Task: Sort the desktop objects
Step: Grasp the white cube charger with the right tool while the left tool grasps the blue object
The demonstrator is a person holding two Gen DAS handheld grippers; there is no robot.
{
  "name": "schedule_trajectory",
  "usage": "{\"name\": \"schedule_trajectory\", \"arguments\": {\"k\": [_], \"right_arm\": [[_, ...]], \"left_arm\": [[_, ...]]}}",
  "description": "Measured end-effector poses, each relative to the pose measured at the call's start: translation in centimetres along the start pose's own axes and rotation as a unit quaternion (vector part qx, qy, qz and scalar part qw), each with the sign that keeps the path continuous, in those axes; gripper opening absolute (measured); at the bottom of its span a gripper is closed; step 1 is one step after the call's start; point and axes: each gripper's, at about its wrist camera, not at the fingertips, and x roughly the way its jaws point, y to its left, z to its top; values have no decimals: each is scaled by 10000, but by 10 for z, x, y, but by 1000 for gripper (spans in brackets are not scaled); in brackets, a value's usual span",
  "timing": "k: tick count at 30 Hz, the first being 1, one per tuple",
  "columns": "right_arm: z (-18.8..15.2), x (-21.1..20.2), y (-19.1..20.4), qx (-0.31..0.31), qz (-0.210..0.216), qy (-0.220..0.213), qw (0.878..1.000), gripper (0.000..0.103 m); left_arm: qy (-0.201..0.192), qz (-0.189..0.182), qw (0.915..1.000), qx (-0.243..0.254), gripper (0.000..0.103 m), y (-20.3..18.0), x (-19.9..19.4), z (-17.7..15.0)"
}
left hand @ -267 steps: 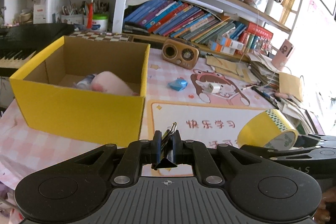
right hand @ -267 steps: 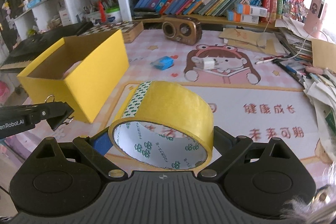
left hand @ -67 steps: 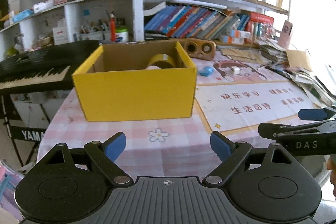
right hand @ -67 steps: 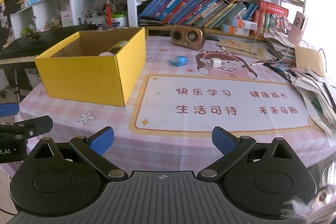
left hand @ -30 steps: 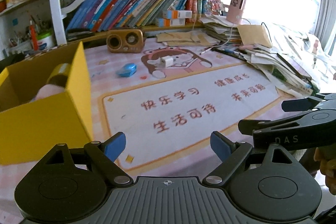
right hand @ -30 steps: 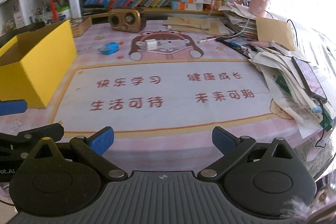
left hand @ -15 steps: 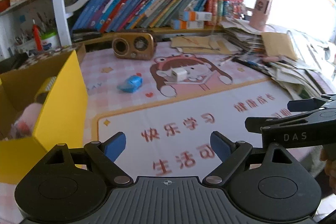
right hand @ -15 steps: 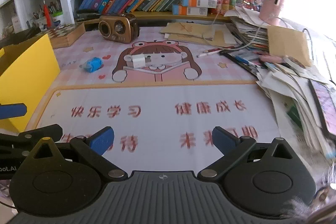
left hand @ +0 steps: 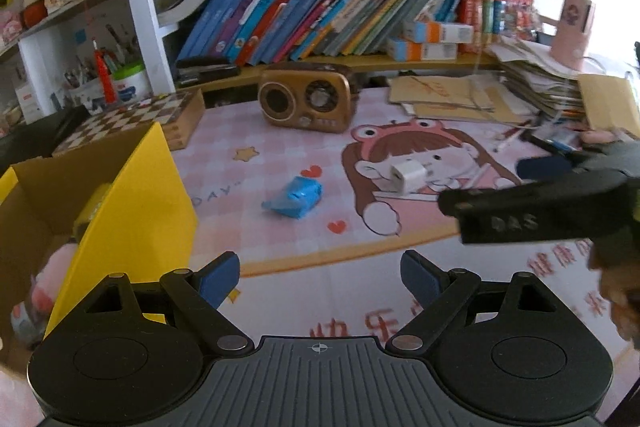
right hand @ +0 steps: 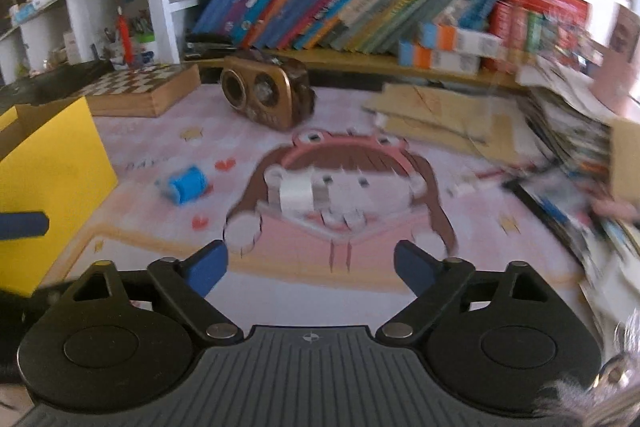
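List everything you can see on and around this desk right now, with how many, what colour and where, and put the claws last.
Box: one, yellow cardboard, left edge of desk, open top.
Tape roll: one, yellowish, inside the box.
Pink soft item: one, inside the box.
Blue item: one, on the mat between box and charger.
Charger: one, white, on the cartoon girl's face.
Radio: one, brown, back of desk.
Chessboard: one, brown and cream, behind the box.
Books: many, mixed colours, on the shelf.
Paper pile: one heap, right side.
Left claw: open, empty.
Right claw: open, empty.
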Motion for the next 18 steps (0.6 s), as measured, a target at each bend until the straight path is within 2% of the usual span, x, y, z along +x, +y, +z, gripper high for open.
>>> {"name": "schedule_trajectory", "arguments": {"k": [6,13,16,18], "right_arm": [[23,53,0,-297,132,61,9995,86],[28,95,-3,-385,229,321,9985,78],[28,108,-6,-351,280,439,9980,61],[27,110,-9,-343,290,447,9980,41]], "left_arm": [[159,200,9996,-101,90,0,20,9],[268,327,9991,-98,90,-4,41,19],[289,360,9989,-96,90,-5,50,24],[282,385,9988,-114,90,-4,57,28]]}}
